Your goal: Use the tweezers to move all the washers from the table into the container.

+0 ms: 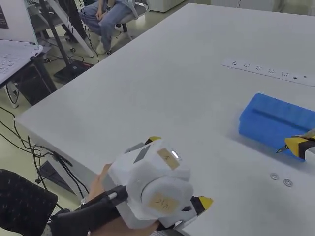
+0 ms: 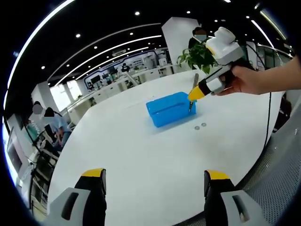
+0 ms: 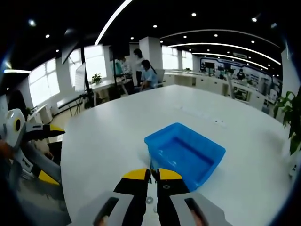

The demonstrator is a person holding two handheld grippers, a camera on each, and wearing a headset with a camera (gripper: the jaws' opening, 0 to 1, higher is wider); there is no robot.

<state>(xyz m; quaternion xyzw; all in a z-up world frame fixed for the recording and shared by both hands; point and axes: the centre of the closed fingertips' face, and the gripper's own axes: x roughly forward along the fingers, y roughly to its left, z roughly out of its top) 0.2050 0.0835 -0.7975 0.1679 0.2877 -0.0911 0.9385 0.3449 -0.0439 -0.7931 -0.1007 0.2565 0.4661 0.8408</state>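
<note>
While we are standing at the white table, we are holding the left gripper low, close to the table's near edge. Its two yellow-tipped jaws are standing wide apart with nothing between them, and in the left gripper view they are pointing out over bare table top. We are holding the right gripper over by the blue container. Its jaws are squeezing close together on the thin metal tweezers, which are sticking out above the jaws and below them. The tweezers' points are hanging right by one end of the container, and we cannot tell if they are pinching anything. Two small round washers are lying flat on the table, side by side, near the container but not touching it, on the side closer to us. A long white power strip is lying farther back on the table, well apart from the container. A person is sitting on a chair on the floor past the table's far corner.
</note>
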